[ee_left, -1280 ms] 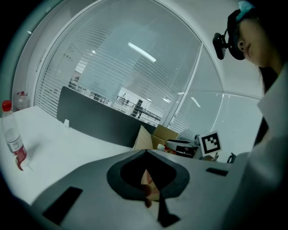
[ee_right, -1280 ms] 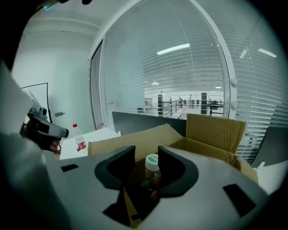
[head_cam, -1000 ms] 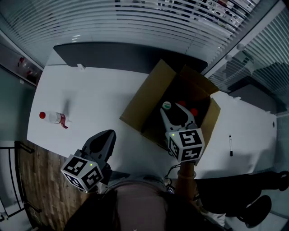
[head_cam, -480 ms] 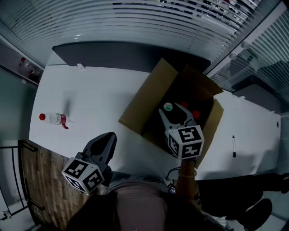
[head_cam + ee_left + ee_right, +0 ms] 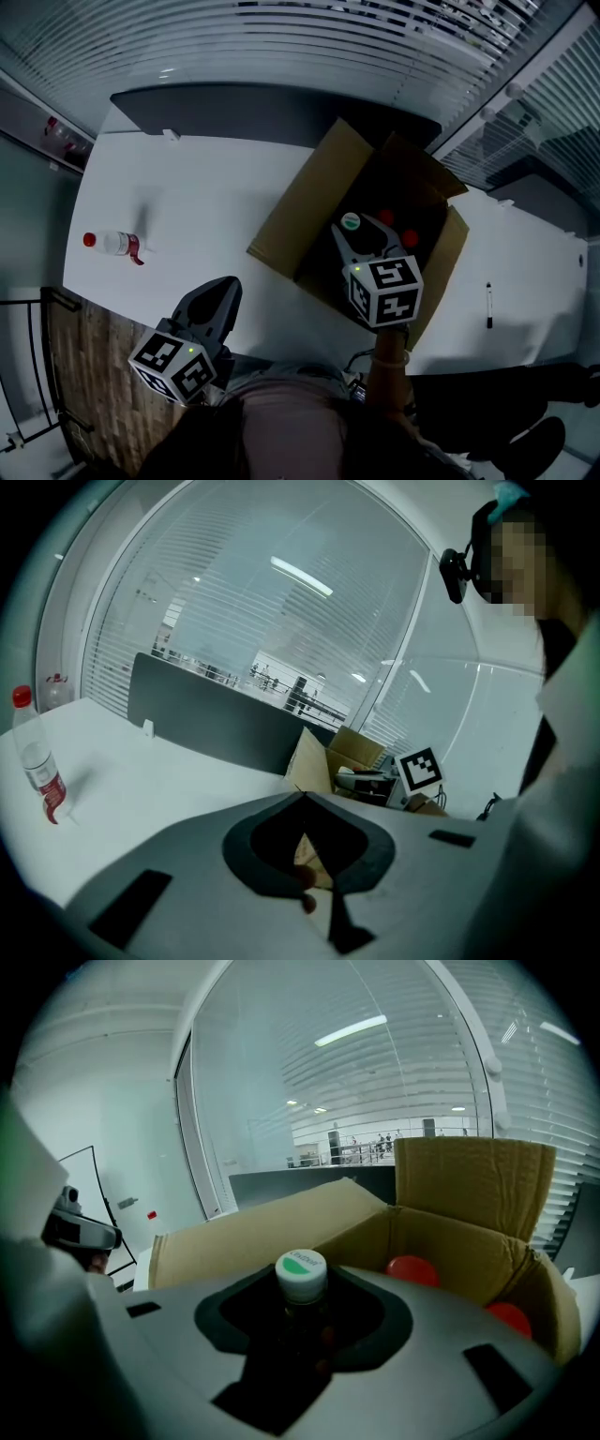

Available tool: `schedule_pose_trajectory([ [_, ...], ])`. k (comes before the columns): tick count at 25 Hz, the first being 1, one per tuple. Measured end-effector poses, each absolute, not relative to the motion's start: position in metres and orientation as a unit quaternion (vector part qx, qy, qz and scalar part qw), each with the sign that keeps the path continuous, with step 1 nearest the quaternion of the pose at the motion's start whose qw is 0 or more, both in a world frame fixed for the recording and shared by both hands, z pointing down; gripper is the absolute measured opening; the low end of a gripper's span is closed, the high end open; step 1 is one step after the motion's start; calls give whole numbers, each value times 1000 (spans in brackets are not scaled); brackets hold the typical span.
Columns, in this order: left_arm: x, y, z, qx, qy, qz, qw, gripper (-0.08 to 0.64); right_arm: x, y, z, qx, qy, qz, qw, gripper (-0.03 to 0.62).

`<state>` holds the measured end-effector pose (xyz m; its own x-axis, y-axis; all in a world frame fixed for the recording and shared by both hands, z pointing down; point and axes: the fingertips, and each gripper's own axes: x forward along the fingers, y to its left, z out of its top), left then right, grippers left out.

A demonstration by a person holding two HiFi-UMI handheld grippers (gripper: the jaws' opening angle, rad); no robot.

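At 9 o'clock a water bottle (image 5: 111,244) lies on the table (image 5: 216,197). Our left gripper (image 5: 220,286), jaws together and empty, hangs at 8. Our right gripper (image 5: 361,239), clamped on a green-capped bottle (image 5: 350,222), has edged further over the box (image 5: 309,211) at 2 o'clock.
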<state>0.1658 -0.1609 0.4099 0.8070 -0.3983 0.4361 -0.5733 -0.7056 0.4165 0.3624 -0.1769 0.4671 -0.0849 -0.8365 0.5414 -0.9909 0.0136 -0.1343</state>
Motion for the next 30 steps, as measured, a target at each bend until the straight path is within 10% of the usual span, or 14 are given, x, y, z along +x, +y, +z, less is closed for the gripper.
schedule_pose_trajectory([
  [30, 144, -114, 384, 908, -308, 136, 248, 9, 341, -150, 397, 660, -728, 126, 138, 175],
])
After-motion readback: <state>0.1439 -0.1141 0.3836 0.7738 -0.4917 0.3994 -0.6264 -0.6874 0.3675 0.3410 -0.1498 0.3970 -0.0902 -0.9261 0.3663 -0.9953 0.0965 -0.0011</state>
